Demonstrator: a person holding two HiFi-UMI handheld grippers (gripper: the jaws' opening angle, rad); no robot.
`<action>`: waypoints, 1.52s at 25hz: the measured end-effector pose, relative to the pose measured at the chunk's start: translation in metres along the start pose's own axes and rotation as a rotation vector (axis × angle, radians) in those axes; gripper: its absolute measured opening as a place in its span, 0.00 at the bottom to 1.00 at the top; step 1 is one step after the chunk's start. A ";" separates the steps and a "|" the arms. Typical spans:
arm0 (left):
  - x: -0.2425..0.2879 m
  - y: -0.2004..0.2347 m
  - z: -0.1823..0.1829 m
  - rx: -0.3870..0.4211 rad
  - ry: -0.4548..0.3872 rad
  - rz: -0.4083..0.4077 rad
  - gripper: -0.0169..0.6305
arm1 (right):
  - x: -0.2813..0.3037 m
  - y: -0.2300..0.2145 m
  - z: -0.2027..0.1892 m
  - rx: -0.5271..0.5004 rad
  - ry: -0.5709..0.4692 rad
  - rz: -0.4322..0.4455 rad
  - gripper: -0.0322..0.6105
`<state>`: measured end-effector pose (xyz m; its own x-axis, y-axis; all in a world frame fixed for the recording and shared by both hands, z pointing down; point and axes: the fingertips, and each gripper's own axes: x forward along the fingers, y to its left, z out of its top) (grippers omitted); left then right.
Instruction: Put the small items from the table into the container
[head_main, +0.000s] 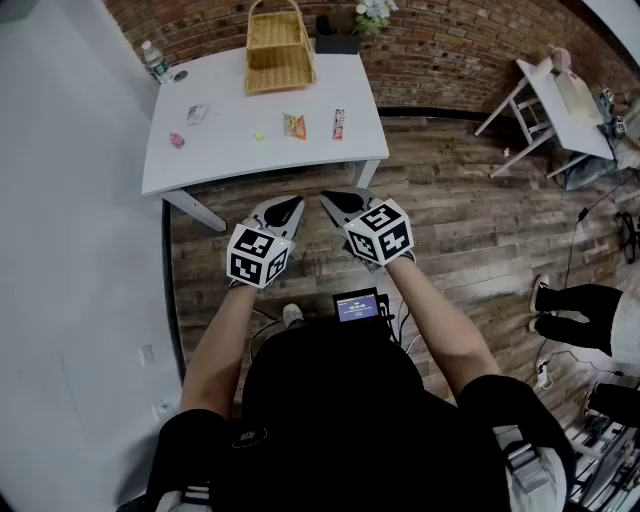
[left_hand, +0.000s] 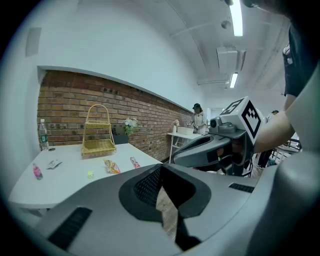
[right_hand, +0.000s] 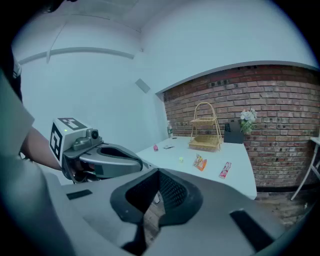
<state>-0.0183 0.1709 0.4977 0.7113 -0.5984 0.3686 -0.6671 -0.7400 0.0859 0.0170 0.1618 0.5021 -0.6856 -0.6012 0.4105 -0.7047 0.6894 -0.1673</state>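
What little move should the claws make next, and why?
Probably move forward to the white table and open the right claw toward the red snack wrapper. Both it and the left claw are shut and empty, hanging over the wooden floor short of the table. The wrapper lies on the table's near right, closest to that claw.

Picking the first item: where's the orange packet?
Head view: the orange packet lies on the table, near the basket, between the yellow bit at left and the red packet at right.
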 end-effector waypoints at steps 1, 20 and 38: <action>0.000 0.000 -0.001 0.001 0.001 0.003 0.04 | 0.000 0.000 -0.001 0.000 0.002 0.001 0.07; 0.008 0.006 -0.006 -0.007 0.012 0.015 0.04 | 0.002 -0.009 -0.006 0.026 0.005 0.011 0.07; 0.035 -0.027 -0.002 0.029 0.019 0.067 0.04 | -0.036 -0.043 -0.036 0.052 0.013 0.034 0.07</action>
<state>0.0243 0.1706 0.5101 0.6611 -0.6411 0.3898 -0.7061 -0.7073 0.0340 0.0784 0.1681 0.5270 -0.7071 -0.5724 0.4151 -0.6898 0.6874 -0.2273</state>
